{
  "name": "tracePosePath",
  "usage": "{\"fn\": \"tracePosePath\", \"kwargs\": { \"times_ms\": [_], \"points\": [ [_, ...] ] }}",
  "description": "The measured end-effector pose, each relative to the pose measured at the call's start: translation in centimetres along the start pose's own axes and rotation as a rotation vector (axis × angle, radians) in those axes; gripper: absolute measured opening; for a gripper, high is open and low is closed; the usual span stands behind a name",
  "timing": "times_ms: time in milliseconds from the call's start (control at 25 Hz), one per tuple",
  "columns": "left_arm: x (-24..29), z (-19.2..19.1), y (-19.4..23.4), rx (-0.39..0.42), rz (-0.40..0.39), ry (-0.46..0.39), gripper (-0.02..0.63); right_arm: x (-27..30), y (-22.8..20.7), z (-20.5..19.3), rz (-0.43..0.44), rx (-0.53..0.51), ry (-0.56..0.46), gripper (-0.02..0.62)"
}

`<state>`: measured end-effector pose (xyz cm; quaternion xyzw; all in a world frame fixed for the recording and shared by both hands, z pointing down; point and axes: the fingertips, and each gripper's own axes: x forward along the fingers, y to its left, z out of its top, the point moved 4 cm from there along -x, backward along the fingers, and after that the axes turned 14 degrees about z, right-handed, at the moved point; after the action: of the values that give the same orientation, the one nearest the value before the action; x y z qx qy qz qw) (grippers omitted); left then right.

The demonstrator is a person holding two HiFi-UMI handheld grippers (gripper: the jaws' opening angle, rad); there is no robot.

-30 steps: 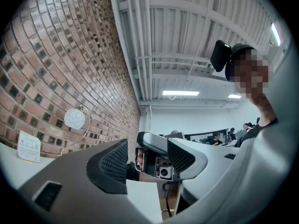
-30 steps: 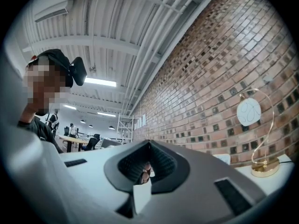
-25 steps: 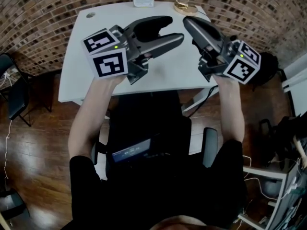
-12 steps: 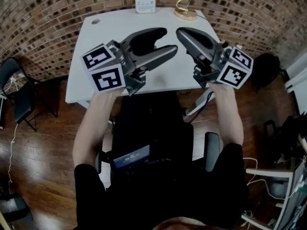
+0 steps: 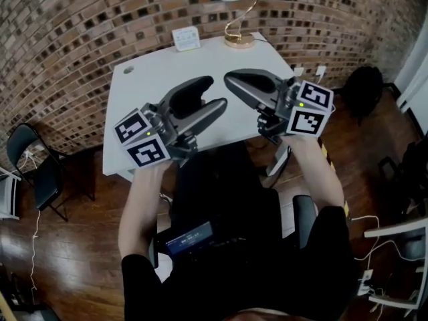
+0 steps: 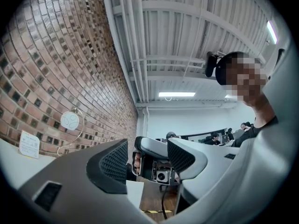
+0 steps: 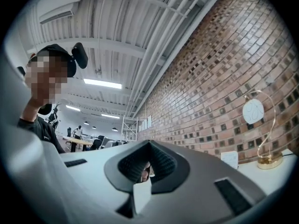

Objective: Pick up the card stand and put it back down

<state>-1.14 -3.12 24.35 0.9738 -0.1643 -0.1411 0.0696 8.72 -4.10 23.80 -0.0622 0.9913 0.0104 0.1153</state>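
The card stand (image 5: 235, 19), a gold wire loop on a round base holding a round white card, is upright at the far edge of the white table (image 5: 140, 92). It also shows at the left in the left gripper view (image 6: 71, 124) and at the right in the right gripper view (image 7: 259, 134). Both grippers hover over the table's near half, well short of the stand. My left gripper (image 5: 212, 93) is open and empty, and the right gripper's body (image 6: 156, 164) shows through its gap. My right gripper (image 5: 232, 79) is shut with nothing in it (image 7: 147, 164).
A small white printed sign (image 5: 186, 38) stands at the table's far edge, left of the stand. A brick wall (image 5: 80, 25) runs behind the table. A black chair (image 5: 33, 172) is on the left and a dark bag (image 5: 361, 89) on the right.
The view has tilted up, so the whole card stand now shows. Both grippers have drawn back towards the table's near edge and closer together. Neither grip has changed.
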Motion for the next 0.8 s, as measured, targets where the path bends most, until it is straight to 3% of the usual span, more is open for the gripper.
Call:
{"fn": "tracePosePath", "kwargs": {
  "times_ms": [800],
  "points": [
    [0.7,-0.6,-2.3,-0.03,-0.071,-0.012,0.264,-1.7,3.0,0.4,-0.025,-0.023,0.014,0.011]
  ]
}}
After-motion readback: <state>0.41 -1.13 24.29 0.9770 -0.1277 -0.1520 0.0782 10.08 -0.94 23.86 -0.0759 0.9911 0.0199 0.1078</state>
